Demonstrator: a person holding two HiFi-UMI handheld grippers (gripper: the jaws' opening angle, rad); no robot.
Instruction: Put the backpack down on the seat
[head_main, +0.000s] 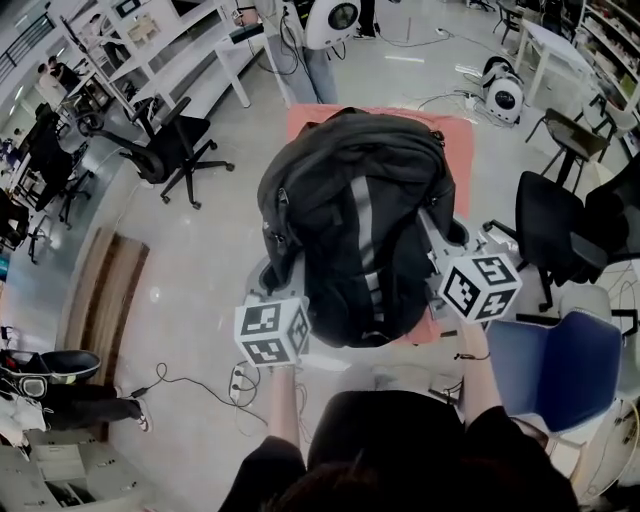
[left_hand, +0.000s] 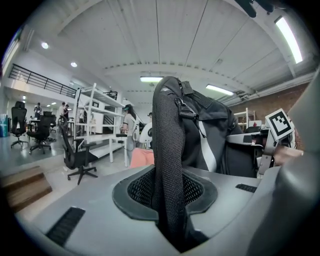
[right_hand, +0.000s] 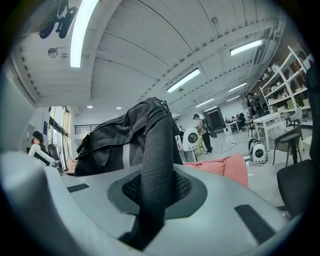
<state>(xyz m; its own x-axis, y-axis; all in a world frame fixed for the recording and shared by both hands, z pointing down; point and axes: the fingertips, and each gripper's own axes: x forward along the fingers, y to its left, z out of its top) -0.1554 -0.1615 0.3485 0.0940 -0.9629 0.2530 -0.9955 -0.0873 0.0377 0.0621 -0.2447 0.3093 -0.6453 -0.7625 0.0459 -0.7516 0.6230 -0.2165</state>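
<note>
Seat (head_main: 300, 125) lay beneath the backpack (head_main: 360, 220); your left gripper (left_hand: 170, 210) and right gripper (right_hand: 150, 205) each pinched a strap (left_hand: 167, 130). Uneven release could have toppled it off.

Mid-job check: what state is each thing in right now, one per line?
Backpack: upright, held over the seat; contact with it unclear.
Left gripper: shut on left strap.
Right gripper: shut on right strap.
Seat: mostly covered by the backpack.

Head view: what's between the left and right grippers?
The black backpack, seen in the head view. The left gripper and right gripper each clamp one of its mesh shoulder straps.
</note>
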